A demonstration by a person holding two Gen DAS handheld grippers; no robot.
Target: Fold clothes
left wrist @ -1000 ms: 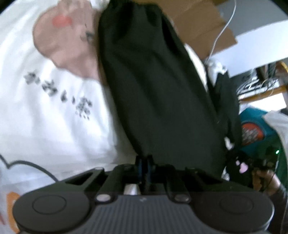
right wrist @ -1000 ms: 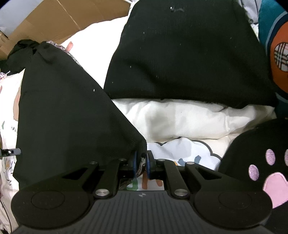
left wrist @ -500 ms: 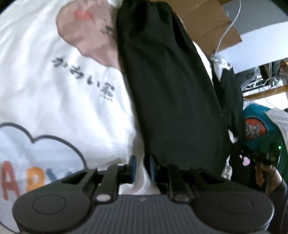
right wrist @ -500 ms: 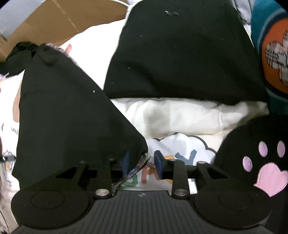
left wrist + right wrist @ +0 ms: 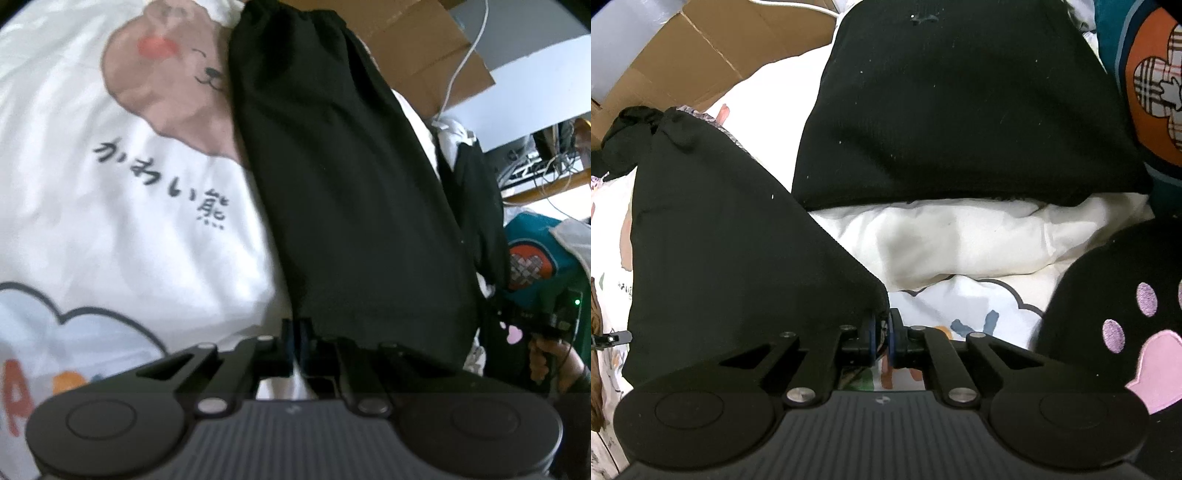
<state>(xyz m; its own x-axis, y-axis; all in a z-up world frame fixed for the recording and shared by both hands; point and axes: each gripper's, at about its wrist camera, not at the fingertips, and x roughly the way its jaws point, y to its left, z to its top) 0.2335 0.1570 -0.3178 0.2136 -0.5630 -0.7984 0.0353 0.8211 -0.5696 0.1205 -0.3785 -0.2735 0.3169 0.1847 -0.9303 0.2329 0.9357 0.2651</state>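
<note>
Two hand-held grippers are at the near end of one long black garment (image 5: 347,206), and that shared edge is what any coming move turns on. The garment lies stretched lengthwise away from both tools, its long axis running from the near hem up to a gathered, bunched end (image 5: 642,122) far off by the cardboard box (image 5: 701,48). The left hand-held gripper (image 5: 295,334) sits at the garment's near left corner with its jaws pressed together; whether cloth is caught between them I cannot tell, since the hem passes just beside and to the right of the tips. The right hand-held gripper (image 5: 881,334) is clenched on the near right corner, where the black fabric comes to a point right at its tips. Neither tool is clearly nearer; each stands at its own corner of the same edge, with the whole length of cloth ahead of them. The garment rests on a white printed sheet (image 5: 122,206) with a bear drawing and cloud shapes. Other clothes lie around it: a wide black knit piece (image 5: 960,110) beyond the right tool, a black item with pink paw prints (image 5: 1137,332) to its right, and a teal piece (image 5: 1145,74) at the far right edge.
</note>
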